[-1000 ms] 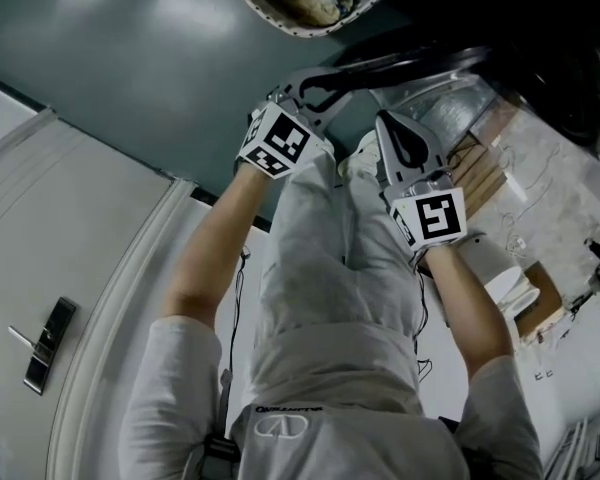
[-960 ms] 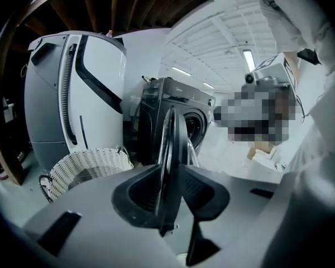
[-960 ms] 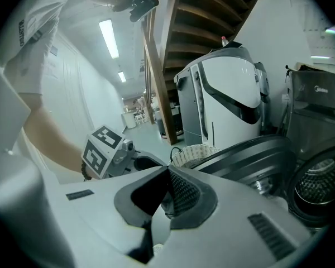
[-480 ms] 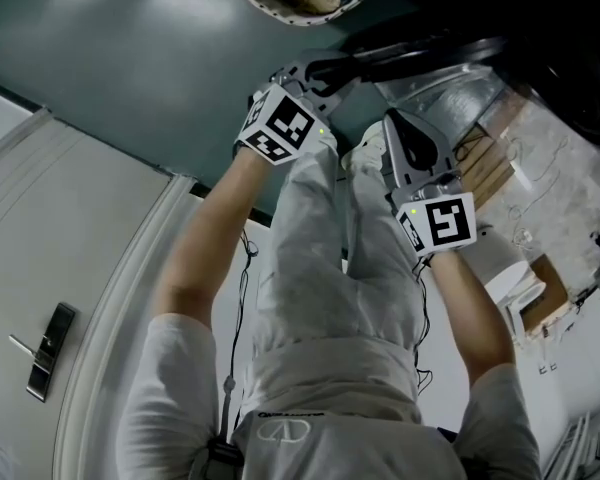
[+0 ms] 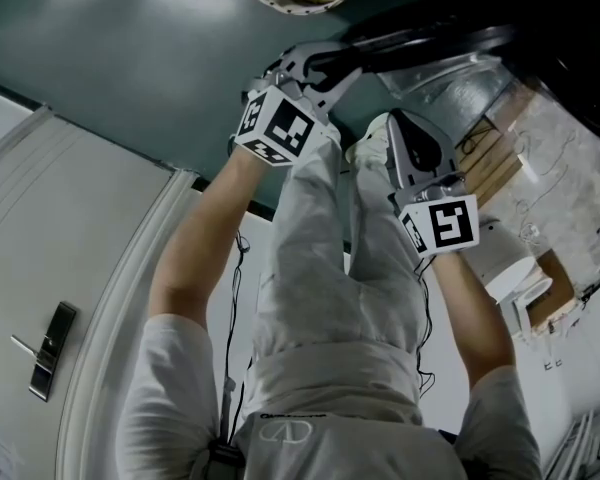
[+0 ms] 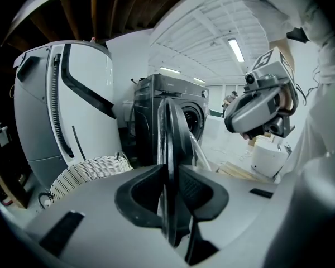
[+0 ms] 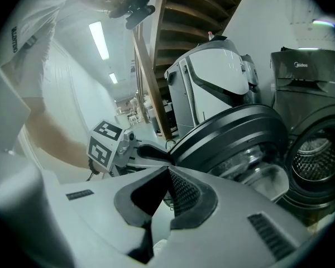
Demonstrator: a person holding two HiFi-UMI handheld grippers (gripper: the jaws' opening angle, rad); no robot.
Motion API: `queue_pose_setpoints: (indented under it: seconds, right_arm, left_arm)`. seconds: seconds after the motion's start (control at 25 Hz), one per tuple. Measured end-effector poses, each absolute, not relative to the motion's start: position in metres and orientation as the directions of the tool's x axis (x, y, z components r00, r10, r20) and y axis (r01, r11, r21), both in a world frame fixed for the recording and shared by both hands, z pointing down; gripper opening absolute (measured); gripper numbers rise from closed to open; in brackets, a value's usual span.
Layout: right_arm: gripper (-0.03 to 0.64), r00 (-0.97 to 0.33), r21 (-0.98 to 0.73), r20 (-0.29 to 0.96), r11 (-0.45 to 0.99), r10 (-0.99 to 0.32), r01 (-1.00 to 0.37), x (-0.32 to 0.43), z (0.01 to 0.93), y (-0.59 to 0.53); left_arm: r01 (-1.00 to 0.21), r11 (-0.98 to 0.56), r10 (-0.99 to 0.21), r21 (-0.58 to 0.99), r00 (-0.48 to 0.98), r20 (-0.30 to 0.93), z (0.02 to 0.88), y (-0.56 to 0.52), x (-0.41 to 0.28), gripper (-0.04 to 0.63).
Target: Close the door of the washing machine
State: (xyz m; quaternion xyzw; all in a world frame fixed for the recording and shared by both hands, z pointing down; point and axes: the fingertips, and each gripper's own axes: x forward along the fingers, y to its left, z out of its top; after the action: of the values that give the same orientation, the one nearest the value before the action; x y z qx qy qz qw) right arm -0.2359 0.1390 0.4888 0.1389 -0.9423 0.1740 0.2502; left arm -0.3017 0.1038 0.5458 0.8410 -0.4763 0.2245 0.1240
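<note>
Left gripper view, not head view: left gripper (image 6: 168, 177), jaws just closing, clamped on round dark glass-fronted door (image 6: 171, 121) rim. Nearby, right gripper (image 7: 166, 175) pinched together, empty.

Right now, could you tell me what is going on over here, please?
A person is working at a dark front-loading washing machine with a handheld tool in each hand. The left tool has the rim of the open door between its jaws, which have just been closing onto it. The right tool is shut with nothing between its jaws, near the door. The door stands swung out from the drum opening, so it is not yet closed.
</note>
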Motion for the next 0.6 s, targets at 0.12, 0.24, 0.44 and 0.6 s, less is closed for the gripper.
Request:
queue_pose_setpoints:
  seconds: [0.12,0.24,0.44,0.6]
  right_arm:
    - [0.011,-0.833,-0.262,0.519,0.892,-0.192,-0.369,-0.233,0.490,0.136]
    - [0.011,-0.830,-0.262,0.517,0.886,-0.206,-0.383,-0.230,0.490,0.135]
    - [0.011,-0.825,-0.257,0.516,0.877,-0.230,-0.405,-0.222,0.492,0.137]
    - [0.011,-0.814,-0.255,0.523,0.865,-0.252,-0.432,-0.205,0.495,0.142]
  left_arm:
    - [-0.869,-0.494,-0.752,-0.007,0.423,0.506,0.546,0.104,-0.304,0.073]
    - [-0.877,-0.481,-0.752,-0.005,0.410,0.516,0.545,0.105,-0.302,0.070]
    - [-0.891,-0.453,-0.750,0.012,0.389,0.535,0.545,0.110,-0.290,0.069]
    - [-0.907,-0.419,-0.757,0.026,0.365,0.542,0.544,0.120,-0.277,0.069]
